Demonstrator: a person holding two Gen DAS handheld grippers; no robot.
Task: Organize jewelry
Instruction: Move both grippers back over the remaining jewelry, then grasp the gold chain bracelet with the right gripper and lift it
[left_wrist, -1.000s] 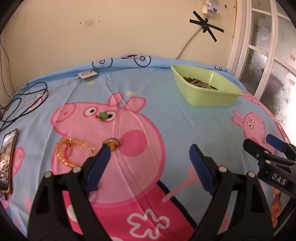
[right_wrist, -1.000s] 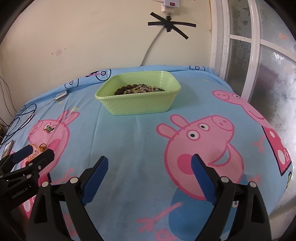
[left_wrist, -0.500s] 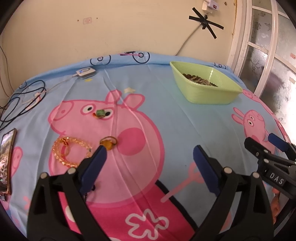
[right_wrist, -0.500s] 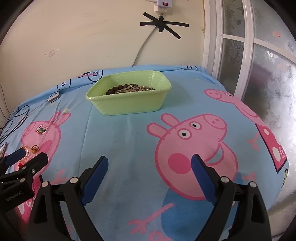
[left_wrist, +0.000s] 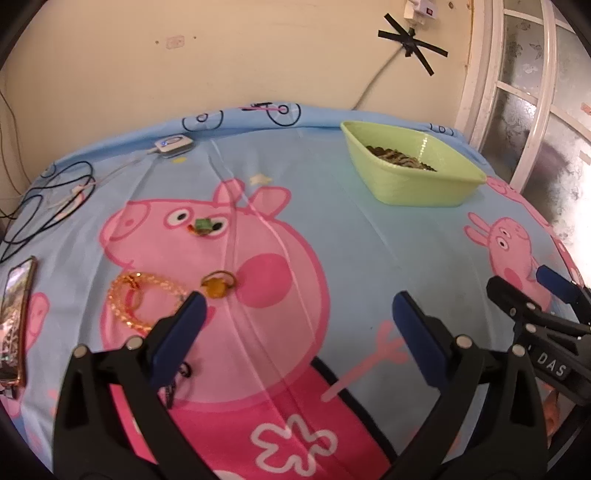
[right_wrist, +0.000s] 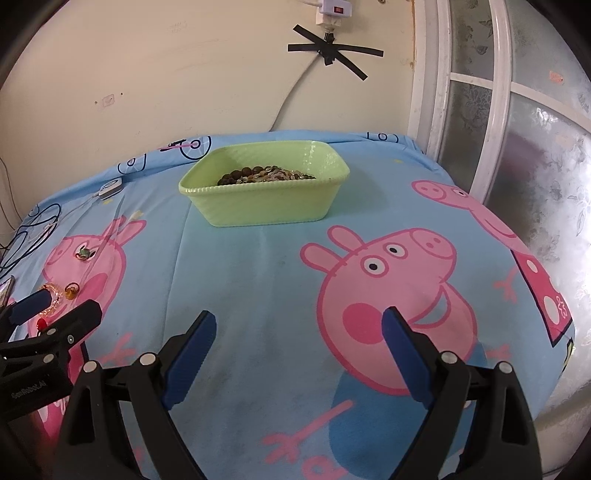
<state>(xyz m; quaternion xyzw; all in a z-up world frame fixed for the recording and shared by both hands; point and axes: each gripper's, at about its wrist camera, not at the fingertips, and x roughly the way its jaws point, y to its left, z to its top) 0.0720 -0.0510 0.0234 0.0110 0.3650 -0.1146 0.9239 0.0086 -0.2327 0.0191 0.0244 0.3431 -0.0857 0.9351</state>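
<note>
Loose jewelry lies on the cartoon-pig bedsheet (left_wrist: 332, 236): a gold bead bracelet (left_wrist: 140, 299), an amber ring (left_wrist: 218, 284), a small green piece (left_wrist: 203, 225) and a small dark piece (left_wrist: 181, 373) under the left finger. My left gripper (left_wrist: 298, 301) hovers just short of the ring and bracelet, its jaws opening with nothing between them. The light green basket (right_wrist: 266, 206) at the back holds several beaded pieces (right_wrist: 266, 173). My right gripper (right_wrist: 299, 315) stands open over bare sheet in front of the basket, holding nothing.
A phone (left_wrist: 14, 325) lies at the sheet's left edge, with black cables (left_wrist: 48, 199) and a small white device (left_wrist: 173, 144) behind it. A wall runs along the back and a window frame (right_wrist: 498, 110) stands on the right. Each gripper shows at the other view's edge.
The left gripper's jaws have spread wider, and the small dark piece now shows below its left finger. The right gripper's jaws have kept their width.
</note>
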